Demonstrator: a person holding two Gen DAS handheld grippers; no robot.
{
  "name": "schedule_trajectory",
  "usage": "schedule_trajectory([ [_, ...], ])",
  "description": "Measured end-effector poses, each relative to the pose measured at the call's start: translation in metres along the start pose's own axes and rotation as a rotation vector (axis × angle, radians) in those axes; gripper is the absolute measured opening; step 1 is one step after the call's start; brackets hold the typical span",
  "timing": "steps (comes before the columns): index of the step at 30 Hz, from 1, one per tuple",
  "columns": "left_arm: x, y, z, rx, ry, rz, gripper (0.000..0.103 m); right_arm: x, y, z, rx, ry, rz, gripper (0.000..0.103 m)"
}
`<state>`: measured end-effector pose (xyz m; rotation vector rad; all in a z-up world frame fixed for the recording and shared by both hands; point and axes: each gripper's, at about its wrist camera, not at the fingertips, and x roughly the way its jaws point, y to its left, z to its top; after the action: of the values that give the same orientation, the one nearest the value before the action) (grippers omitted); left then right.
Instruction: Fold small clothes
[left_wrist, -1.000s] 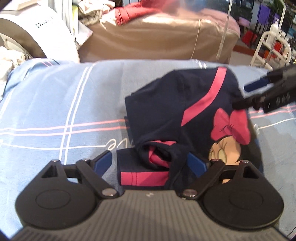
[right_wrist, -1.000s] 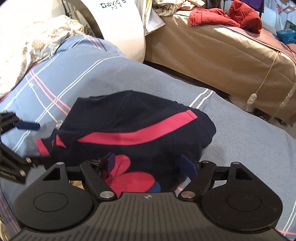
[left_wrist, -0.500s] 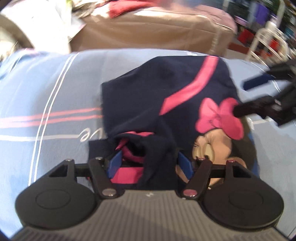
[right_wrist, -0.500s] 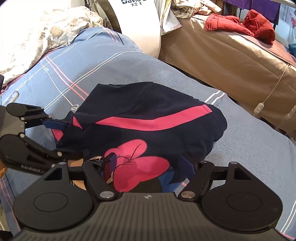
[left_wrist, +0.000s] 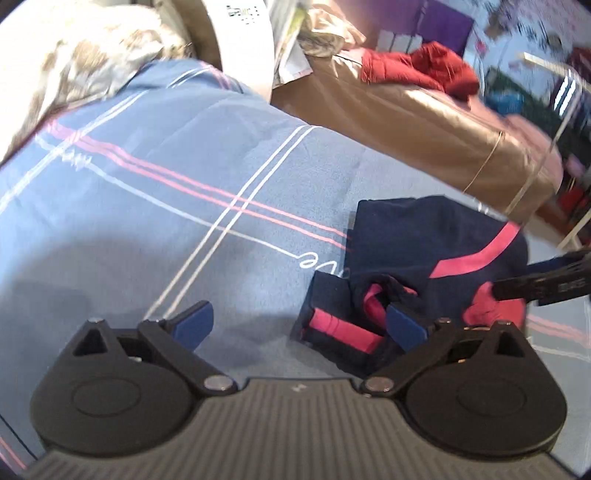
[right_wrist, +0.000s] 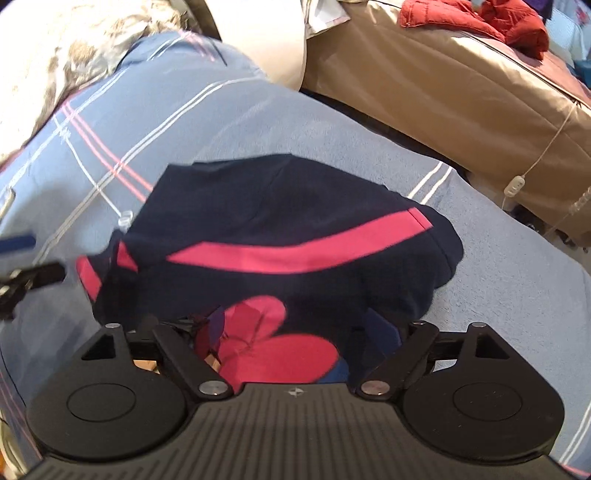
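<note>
A small navy garment (right_wrist: 280, 229) with a pink stripe and a pink bow print lies partly folded on the blue striped bed cover (left_wrist: 177, 221). In the left wrist view it (left_wrist: 428, 240) lies to the right, its pink-cuffed sleeve (left_wrist: 343, 332) bunched at the near edge. My left gripper (left_wrist: 299, 325) is open and empty over bare cover, its right finger beside the sleeve. My right gripper (right_wrist: 291, 332) is open with the garment's near edge and bow print between its fingers. It shows at the right edge of the left wrist view (left_wrist: 546, 284).
A tan covered sofa (right_wrist: 461, 81) with red clothes (right_wrist: 480, 18) stands beyond the bed. A floral quilt (left_wrist: 74, 62) lies at the back left. A white rounded appliance (left_wrist: 243, 33) stands behind the bed. A white cord switch (right_wrist: 515, 184) hangs off the sofa.
My left gripper has let go of the bunched sleeve, opened wide and swung left away from the garment. My right gripper stays at the garment's near edge.
</note>
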<state>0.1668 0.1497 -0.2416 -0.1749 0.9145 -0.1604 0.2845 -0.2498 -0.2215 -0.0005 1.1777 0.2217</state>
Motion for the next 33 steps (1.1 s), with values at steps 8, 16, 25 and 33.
schedule_trajectory([
  [8, -0.013, 0.037, -0.032, -0.258, 0.029, -0.163, 0.103, 0.000, 0.013, 0.004, -0.006, -0.015, 0.076, 0.103],
  [16, -0.014, 0.025, -0.028, -0.261, 0.016, -0.204, 0.103, -0.026, -0.016, -0.013, 0.179, -0.062, 0.082, 0.103],
  [25, 0.004, 0.035, -0.045, -0.307, 0.066, -0.252, 0.103, -0.042, -0.049, -0.033, 0.441, -0.141, 0.195, 0.103],
  [33, 0.023, 0.049, -0.067, -0.482, 0.052, -0.379, 0.103, -0.035, -0.070, -0.065, 0.554, -0.152, 0.250, 0.103],
])
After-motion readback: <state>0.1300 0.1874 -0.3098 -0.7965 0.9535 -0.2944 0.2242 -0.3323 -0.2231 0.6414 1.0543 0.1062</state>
